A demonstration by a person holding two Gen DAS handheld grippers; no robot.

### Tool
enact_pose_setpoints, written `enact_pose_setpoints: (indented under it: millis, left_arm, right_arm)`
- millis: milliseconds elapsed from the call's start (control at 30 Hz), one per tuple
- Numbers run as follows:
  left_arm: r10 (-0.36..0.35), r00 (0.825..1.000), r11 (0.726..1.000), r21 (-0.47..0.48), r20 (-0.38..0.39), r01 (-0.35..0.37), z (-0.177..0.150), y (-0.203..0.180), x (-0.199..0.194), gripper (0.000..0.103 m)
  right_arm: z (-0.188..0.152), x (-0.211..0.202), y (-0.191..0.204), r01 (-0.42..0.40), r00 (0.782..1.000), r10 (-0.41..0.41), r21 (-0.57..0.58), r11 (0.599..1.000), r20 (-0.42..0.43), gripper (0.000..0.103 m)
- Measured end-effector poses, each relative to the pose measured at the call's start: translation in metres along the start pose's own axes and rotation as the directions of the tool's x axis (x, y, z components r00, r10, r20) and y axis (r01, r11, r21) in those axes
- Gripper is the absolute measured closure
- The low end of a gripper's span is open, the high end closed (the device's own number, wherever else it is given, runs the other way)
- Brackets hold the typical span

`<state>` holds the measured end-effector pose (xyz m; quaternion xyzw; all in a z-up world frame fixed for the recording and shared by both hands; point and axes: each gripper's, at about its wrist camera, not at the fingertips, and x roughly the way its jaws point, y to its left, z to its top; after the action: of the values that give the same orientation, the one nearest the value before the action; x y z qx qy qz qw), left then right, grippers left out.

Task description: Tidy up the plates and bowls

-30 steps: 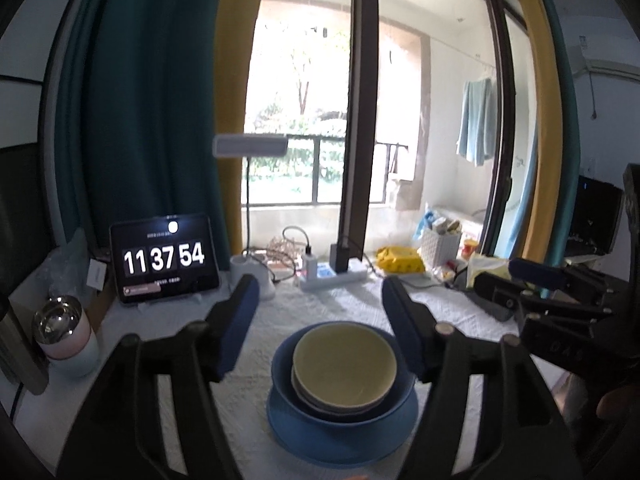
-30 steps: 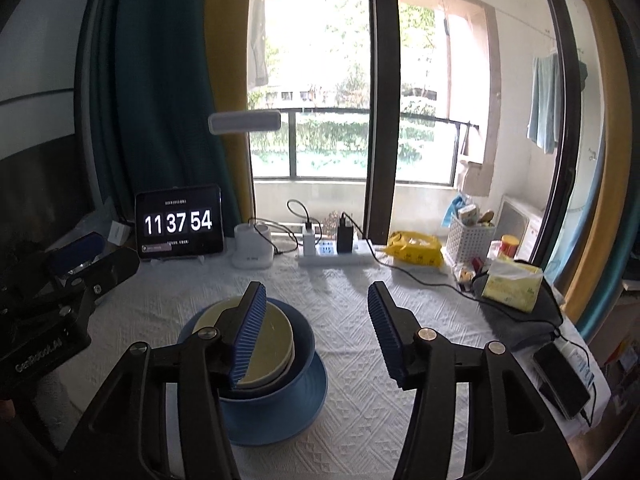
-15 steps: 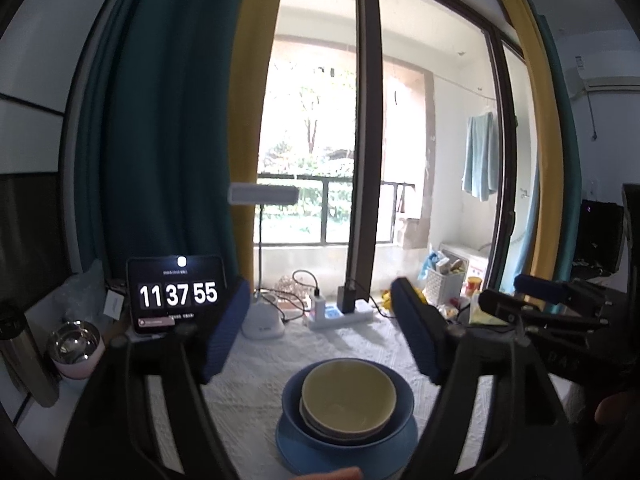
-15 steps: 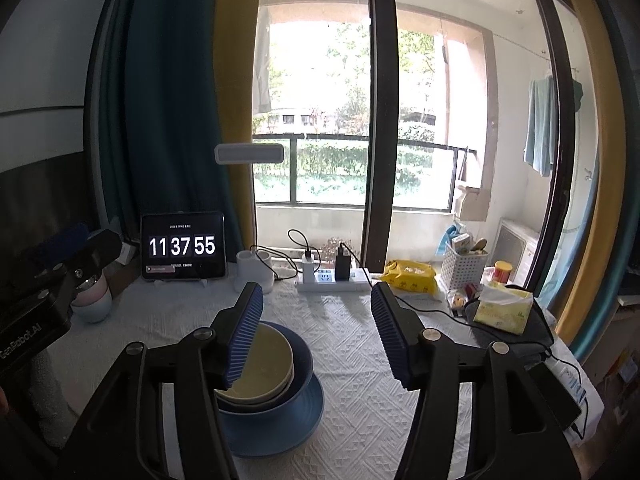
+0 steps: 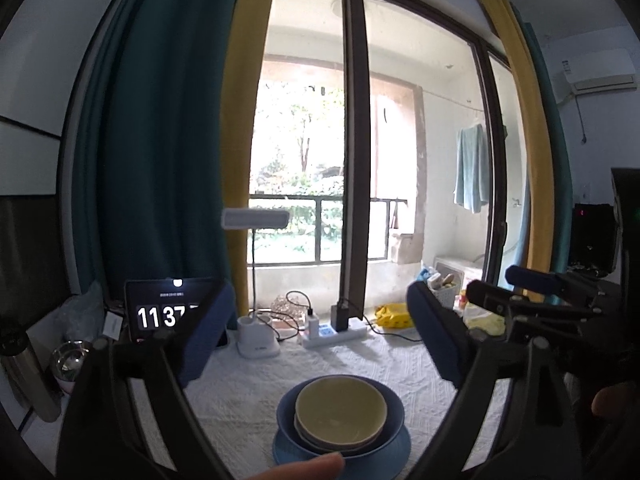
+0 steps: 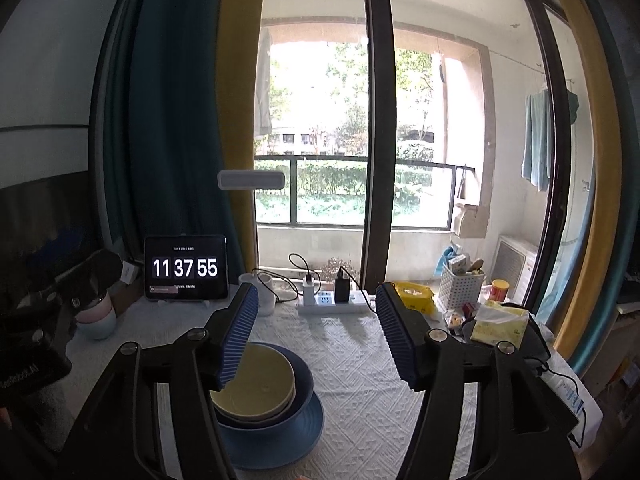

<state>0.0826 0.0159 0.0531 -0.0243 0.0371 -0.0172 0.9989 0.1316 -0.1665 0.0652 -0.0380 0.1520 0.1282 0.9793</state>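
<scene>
Apparently the stacking step is finished: both the left gripper [image 5: 316,336] and right gripper [image 6: 316,336] hang above the white tablecloth [image 6: 360,360] with jaws opening and nothing between them, so the next move only calls for backing away. A yellow-green bowl [image 5: 341,407] nests in a dark blue bowl [image 5: 394,416], which sits on a blue plate [image 6: 296,440] near the table's front.

1. A tablet clock [image 6: 186,267] standing at the back of the table is showing "11 37 55" in large white digits in the right wrist view.
2. In the left wrist view the same tablet clock [image 5: 166,312] is showing only "11 37", the remaining digits being hidden behind a gripper finger.
3. Small lines of text above and below the digits are staying too tiny to read.
4. White lettering is running along the left gripper [image 6: 24,374] body at the right wrist view's edge, partly cut off and blurred, not readable for sure.
</scene>
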Motion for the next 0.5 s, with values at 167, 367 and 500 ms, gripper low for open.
enact_pose_setpoints:
  millis: [167, 367, 500]
  left_arm:
    - [0.007, 1.000, 1.000, -0.013, 0.000, -0.007, 0.0024, 0.0024, 0.0011, 0.013]
    - [0.024, 1.000, 1.000, -0.005, 0.007, -0.024, 0.0061, 0.0021, 0.0027, 0.014]
    - [0.016, 1.000, 1.000, -0.005, 0.003, -0.016, 0.0060, 0.0010, 0.0037, 0.014]
  right_arm:
    - [0.0034, -0.0054, 0.0003, -0.004, 1.000, 0.004, 0.000, 1.000, 0.020, 0.038]
    - [0.0062, -0.0083, 0.0007, -0.002, 0.999, 0.002, 0.003, 1.000, 0.034, 0.038]
    - [0.0075, -0.0082, 0.0003, -0.009, 0.999, 0.008, 0.005, 1.000, 0.031, 0.038]
